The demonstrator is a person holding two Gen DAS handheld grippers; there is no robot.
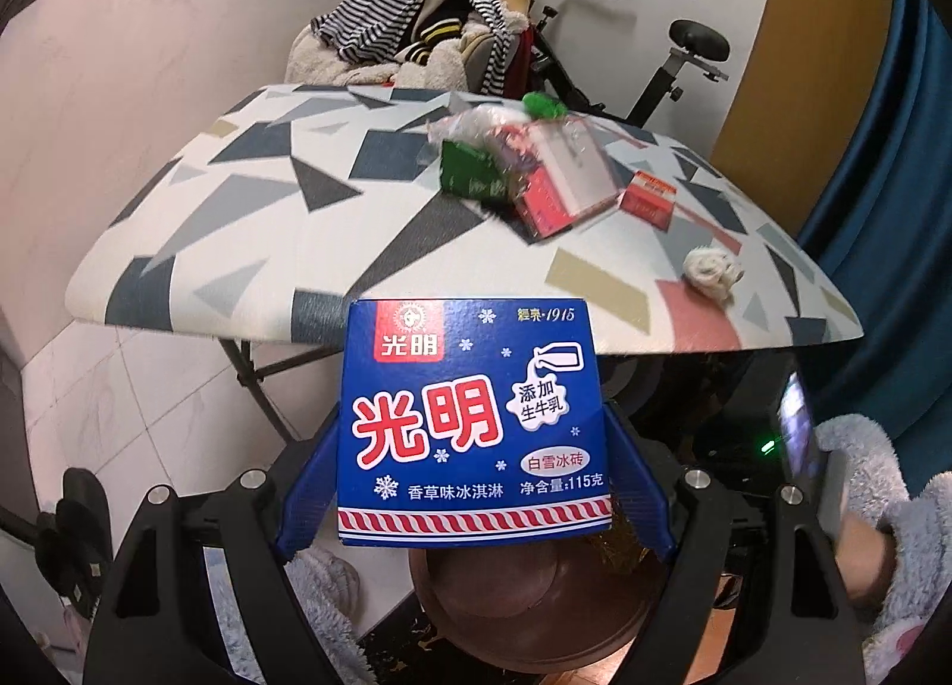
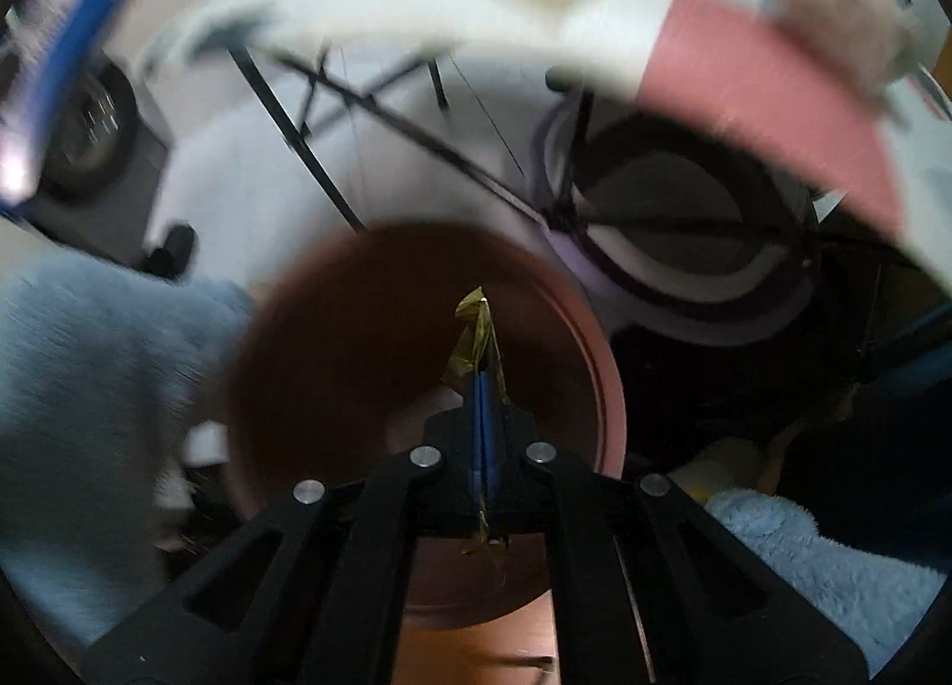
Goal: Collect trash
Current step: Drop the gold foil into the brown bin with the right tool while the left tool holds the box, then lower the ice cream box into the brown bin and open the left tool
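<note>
My left gripper (image 1: 473,447) is shut on a blue ice cream box (image 1: 473,423) and holds it in front of the table's near edge, above a brown bin (image 1: 535,601). My right gripper (image 2: 485,381) is shut on a thin gold-green wrapper (image 2: 476,328) and holds it over the mouth of the brown bin (image 2: 381,363). The blue box also shows at the far left of the right wrist view (image 2: 53,60). On the patterned table (image 1: 250,221) lie a plastic-wrapped heap of red and green packs (image 1: 523,167), a small red box (image 1: 648,197) and a crumpled tissue (image 1: 711,271).
A chair piled with clothes (image 1: 416,36) and an exercise bike (image 1: 672,60) stand behind the table. A blue curtain (image 1: 880,179) hangs at the right. Table legs (image 2: 309,149) and a white-and-purple round bin (image 2: 684,244) are beyond the brown bin.
</note>
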